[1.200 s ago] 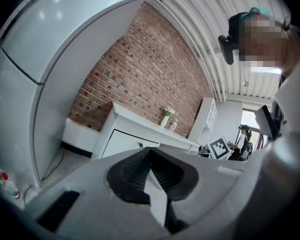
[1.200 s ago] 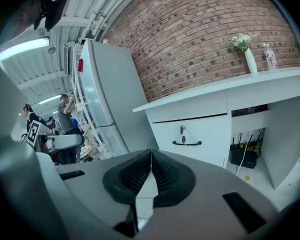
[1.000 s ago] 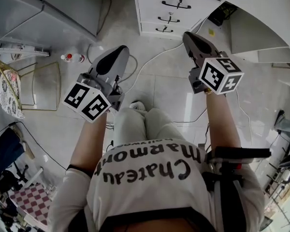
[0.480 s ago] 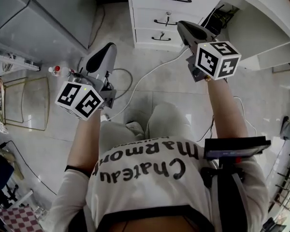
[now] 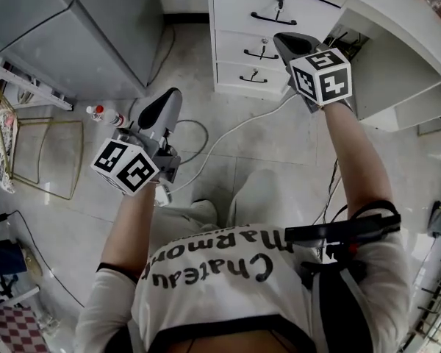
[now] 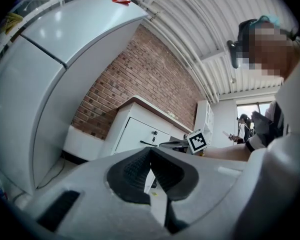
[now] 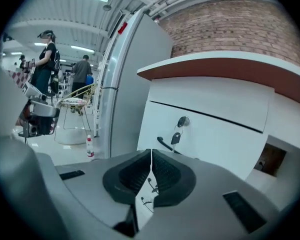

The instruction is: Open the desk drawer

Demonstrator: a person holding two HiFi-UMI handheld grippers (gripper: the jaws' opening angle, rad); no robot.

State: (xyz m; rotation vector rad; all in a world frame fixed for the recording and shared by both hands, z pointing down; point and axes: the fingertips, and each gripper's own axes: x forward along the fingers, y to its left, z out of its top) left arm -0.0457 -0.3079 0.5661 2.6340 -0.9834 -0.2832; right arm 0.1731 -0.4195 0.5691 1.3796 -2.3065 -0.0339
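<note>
Desk drawers [image 5: 231, 46] sit in a white stack of three under the left end of the worktop [image 5: 397, 6], at the top of the head view, and all are shut. The top drawer [image 5: 316, 9] has a dark bar handle [image 5: 273, 19] and a key [image 7: 179, 126] hanging from its lock.

Over the last second the right tongs [image 5: 281, 41] have come forward and down towards the stack, rolling as they went. In the head view their tip now lies over the right edge of the drawers. The right gripper view shows the handle ahead and slightly above the tip, not yet touched. The tongs are clenched with nothing between them.

The left tongs [image 5: 170, 94] have sunk and now hang over the tiled floor near a small bottle [image 5: 95, 112] and a white cable [image 5: 228, 127]. They are well apart from the desk, also clenched and empty.

This looks like the approach only, since no drawer has moved. The right tongs seem the likely ones to take the handle. They would have to part first, then close around the bar for a straight pull. The dangling key sits just above the bar and could get caught.
</note>
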